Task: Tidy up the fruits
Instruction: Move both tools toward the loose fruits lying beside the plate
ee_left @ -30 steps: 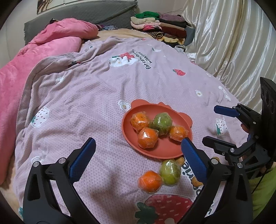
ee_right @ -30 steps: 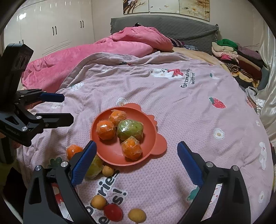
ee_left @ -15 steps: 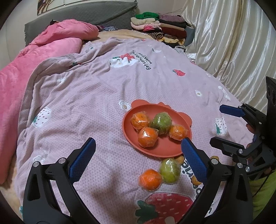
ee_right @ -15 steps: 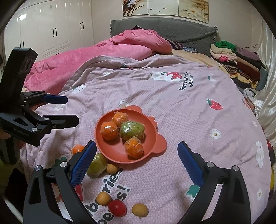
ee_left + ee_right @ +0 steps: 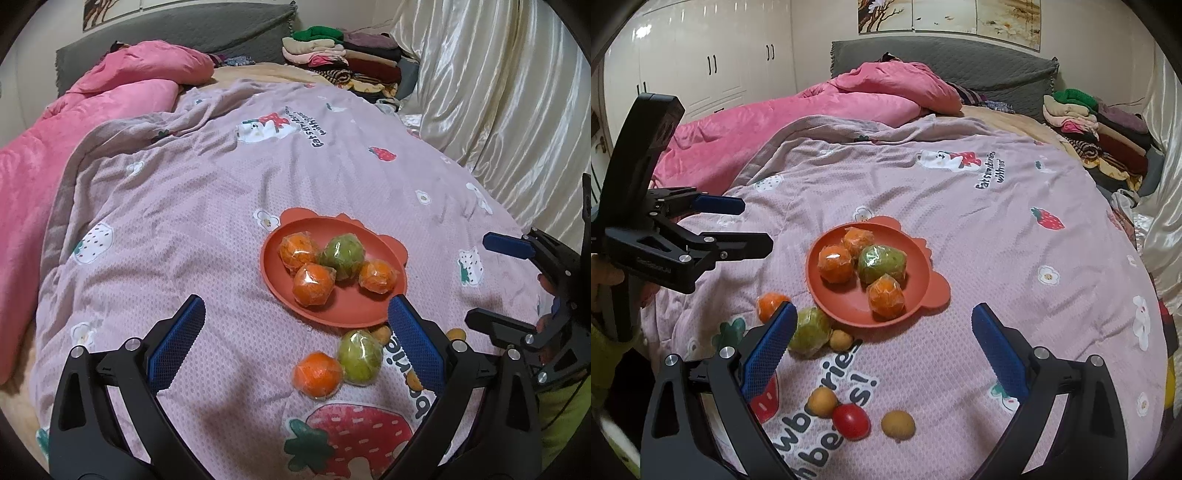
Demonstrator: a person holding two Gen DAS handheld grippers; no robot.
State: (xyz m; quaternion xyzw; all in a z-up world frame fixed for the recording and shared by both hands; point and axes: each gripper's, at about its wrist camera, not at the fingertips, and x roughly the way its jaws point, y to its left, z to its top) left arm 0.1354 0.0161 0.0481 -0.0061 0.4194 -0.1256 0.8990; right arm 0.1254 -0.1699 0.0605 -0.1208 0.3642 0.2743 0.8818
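Between left tongs [image 5: 295, 332], loose orange [image 5: 317, 374], unheld

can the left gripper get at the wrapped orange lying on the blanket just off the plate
Probably yes. The left gripper is open, and the wrapped orange lies on the blanket between and just ahead of its jaws. Only the green fruit touching its side could get nudged.

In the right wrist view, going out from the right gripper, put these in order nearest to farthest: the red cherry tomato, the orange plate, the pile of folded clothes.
From the right gripper:
1. Red cherry tomato, on the blanket low between the fingers, slightly left.
2. Orange plate, mid-bed, straight ahead.
3. Pile of folded clothes, far right, by the headboard.
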